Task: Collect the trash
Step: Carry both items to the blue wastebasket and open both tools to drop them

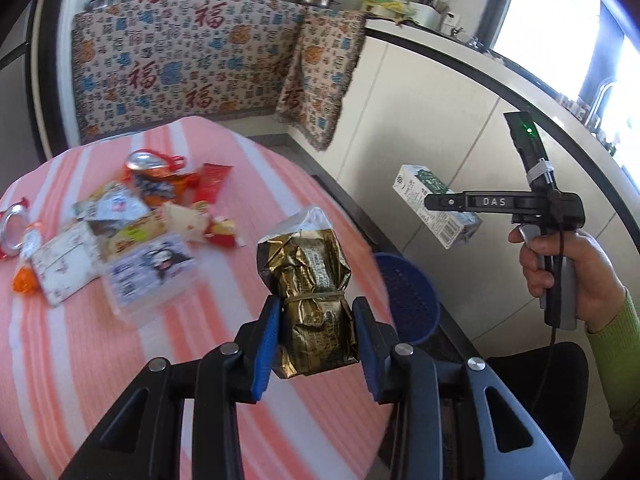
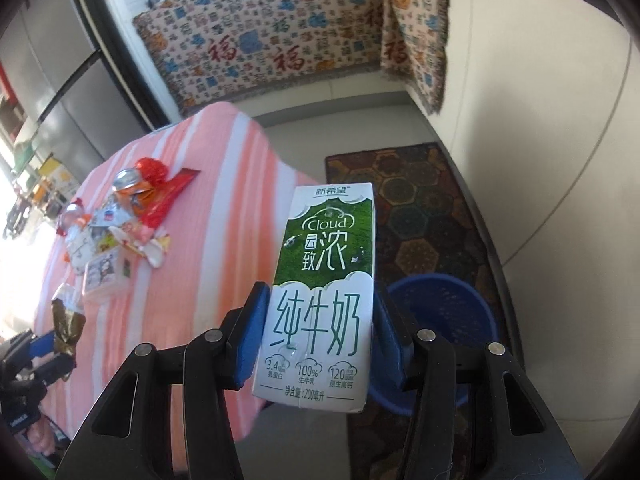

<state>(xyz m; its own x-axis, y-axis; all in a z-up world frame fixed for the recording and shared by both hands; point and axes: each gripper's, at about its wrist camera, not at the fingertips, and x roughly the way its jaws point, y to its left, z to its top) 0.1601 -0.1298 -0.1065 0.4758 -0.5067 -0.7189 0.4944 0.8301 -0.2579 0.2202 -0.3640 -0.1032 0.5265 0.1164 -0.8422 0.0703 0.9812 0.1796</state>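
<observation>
Left gripper (image 1: 316, 332), bottom centre of its own view, clamps my gold foil packet (image 1: 308, 280) above the striped table (image 1: 80, 360); trash pile (image 1: 120, 220) at left. Right gripper (image 2: 320, 340) pinches a milk carton (image 2: 324, 292) upright over the blue basket (image 2: 452, 304), lower right, contents unseen.

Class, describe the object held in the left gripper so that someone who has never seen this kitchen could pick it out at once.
Start at the pink-and-white striped table with its heap of wrappers. Above its near edge, the left gripper is closed on a crumpled gold foil packet. Unlike the colourful litter and the green-and-white milk carton in the right gripper, it is metallic gold and bound by a rubber band.
</observation>
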